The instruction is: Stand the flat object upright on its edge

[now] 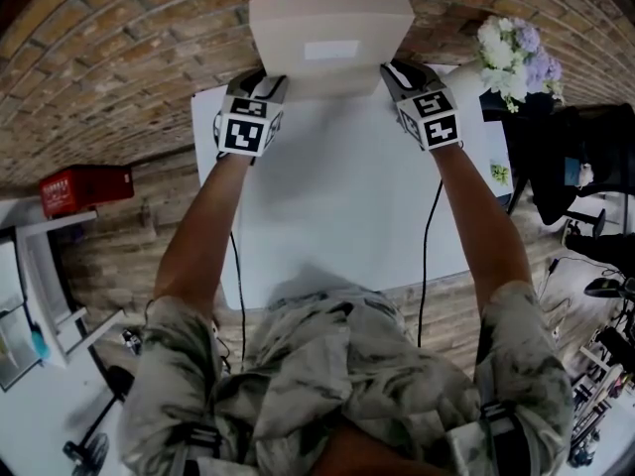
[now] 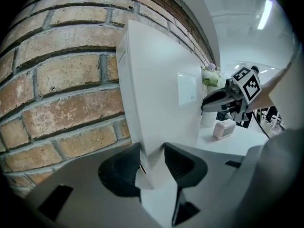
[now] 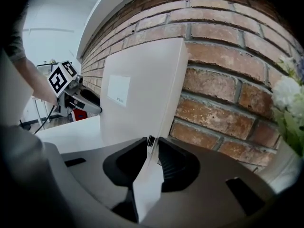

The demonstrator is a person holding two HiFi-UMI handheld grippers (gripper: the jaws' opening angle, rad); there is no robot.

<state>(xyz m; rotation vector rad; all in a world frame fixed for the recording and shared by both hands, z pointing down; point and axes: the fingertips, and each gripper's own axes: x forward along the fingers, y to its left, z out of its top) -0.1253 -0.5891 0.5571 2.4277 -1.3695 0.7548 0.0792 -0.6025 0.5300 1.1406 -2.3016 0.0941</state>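
A flat white box [image 1: 330, 40] with a small pale label stands nearly upright at the far end of the white table [image 1: 337, 216], close to the brick wall. Whether it touches the wall I cannot tell. My left gripper [image 1: 263, 79] is shut on the box's lower left corner, and the left gripper view shows the box [image 2: 161, 89] pinched between the dark pads [image 2: 121, 170]. My right gripper [image 1: 395, 73] is shut on the lower right corner; in the right gripper view the box edge [image 3: 142, 89] runs between its pads [image 3: 178, 163]. Each gripper view also shows the other gripper [image 2: 228, 99] [image 3: 76, 91].
The brick wall [image 1: 129, 58] runs right behind the box. A vase of white and lilac flowers [image 1: 516, 53] stands at the table's far right corner, with a small pale device [image 2: 223, 128] near it. A red case [image 1: 84, 186] lies off to the left, and a black chair [image 1: 595, 157] stands at the right.
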